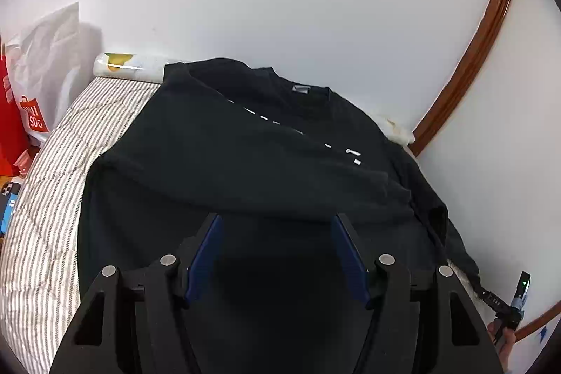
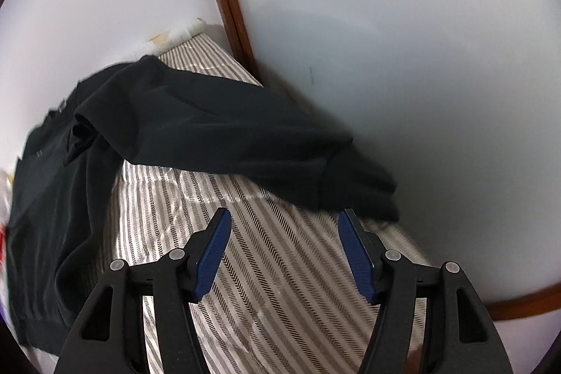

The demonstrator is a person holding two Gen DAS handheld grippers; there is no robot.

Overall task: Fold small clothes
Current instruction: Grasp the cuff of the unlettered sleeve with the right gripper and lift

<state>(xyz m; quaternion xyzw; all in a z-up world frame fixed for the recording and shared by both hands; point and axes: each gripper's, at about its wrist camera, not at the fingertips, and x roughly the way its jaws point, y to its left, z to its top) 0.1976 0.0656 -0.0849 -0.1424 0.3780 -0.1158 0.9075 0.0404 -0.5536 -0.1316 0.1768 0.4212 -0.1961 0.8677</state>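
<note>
A black long-sleeved shirt with white lettering lies spread on a striped quilt, its collar toward the wall. My left gripper hovers open over the shirt's lower body, nothing between its blue pads. In the right wrist view the shirt lies at the left and one sleeve stretches out to the right toward the wall. My right gripper is open above the bare quilt, just short of the sleeve's cuff, not touching it.
White walls with a brown wooden trim close in the far and right sides. A red and white shopping bag stands at the left. A rolled white item lies by the wall. The other gripper and a hand show at the lower right.
</note>
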